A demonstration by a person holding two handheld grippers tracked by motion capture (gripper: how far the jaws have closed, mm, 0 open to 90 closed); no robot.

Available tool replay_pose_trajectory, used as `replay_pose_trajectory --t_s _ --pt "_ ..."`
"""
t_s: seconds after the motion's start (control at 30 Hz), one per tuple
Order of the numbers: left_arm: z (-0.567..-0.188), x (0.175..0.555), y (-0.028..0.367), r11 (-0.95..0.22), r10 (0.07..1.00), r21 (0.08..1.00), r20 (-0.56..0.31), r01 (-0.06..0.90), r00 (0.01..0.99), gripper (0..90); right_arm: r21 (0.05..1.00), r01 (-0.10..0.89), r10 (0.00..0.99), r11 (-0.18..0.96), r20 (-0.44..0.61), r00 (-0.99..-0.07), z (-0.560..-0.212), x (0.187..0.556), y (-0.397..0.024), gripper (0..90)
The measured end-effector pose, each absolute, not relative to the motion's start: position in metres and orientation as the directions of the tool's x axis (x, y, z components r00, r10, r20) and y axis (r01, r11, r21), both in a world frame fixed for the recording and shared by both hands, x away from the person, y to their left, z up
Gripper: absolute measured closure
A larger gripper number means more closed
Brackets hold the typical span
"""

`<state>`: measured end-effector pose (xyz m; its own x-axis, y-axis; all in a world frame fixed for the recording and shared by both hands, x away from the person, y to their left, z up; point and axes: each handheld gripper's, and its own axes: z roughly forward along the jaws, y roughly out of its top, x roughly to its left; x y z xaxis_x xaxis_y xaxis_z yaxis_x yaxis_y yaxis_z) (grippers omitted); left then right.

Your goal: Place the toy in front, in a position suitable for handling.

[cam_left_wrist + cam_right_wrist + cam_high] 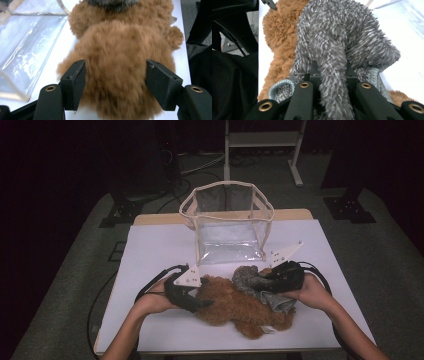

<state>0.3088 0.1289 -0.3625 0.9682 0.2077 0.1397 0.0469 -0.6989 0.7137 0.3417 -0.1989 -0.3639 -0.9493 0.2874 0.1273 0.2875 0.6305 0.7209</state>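
Left gripper (192, 302): seen clamped on the body of the brown plush toy (235, 305); in the left gripper view both pads are pressed into the fur at the 2 flanks.
Right gripper (272, 279): seen closed tight on a fold of the grey fuzzy sock (255, 282); in the right gripper view the fabric is pinched between the jaws.
Brown plush toy: laid on the white tabletop (150, 250) near the front edge, roughly at the middle, its feet pointed toward the front right corner.
Grey fuzzy sock: draped over the toy's far end, toward the right side of the tabletop; its ribbed cuff is seen hanging open beside the right hand (312, 292).
Clear bag (227, 220): stood upright and open at the back edge of the tabletop, just beyond the toy and sock, apart from both.
In the way: the bag's front wall is faced by both grippers; its cream-trimmed rim is raised above them.
Cables: 1 looped from each gripper, trailed along the tabletop toward the front corners.
Open room: bare tabletop is left at the left side and along the right edge; little is left between the toy and the front edge.
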Motion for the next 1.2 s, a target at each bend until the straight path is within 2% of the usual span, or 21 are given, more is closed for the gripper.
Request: replay_pose_trajectory --t_s 0.17,0.4,0.67,1.03,1.2 --pt "-0.379 0.308 0.134 -0.683 0.217 0.727 0.103 0.076 0.971 35.1 0.718 0.304 0.302 0.627 0.136 -0.944 -0.363 0.342 -0.206 75.2" --pt "-0.383 0.308 0.117 -0.687 0.187 0.725 0.12 0.043 0.975 38.3 0.696 0.243 0.268 0.676 0.074 -0.96 -0.345 0.341 -0.192 75.2" --pt "-0.382 0.31 0.096 -0.68 0.161 0.733 0.126 0.017 0.979 38.3 0.691 0.228 0.223 0.686 0.099 -0.97 -0.348 0.348 -0.164 75.1" --pt "-0.383 0.31 0.088 -0.68 0.148 0.733 0.144 -0.006 0.978 38.4 0.687 0.278 0.258 0.671 0.135 -0.957 -0.353 0.35 -0.178 75.2" --pt "-0.38 0.309 0.082 -0.696 0.131 0.718 0.169 -0.031 0.977 38.3 0.68 0.229 0.236 0.696 0.085 -0.968 -0.348 0.357 -0.154 75.2"
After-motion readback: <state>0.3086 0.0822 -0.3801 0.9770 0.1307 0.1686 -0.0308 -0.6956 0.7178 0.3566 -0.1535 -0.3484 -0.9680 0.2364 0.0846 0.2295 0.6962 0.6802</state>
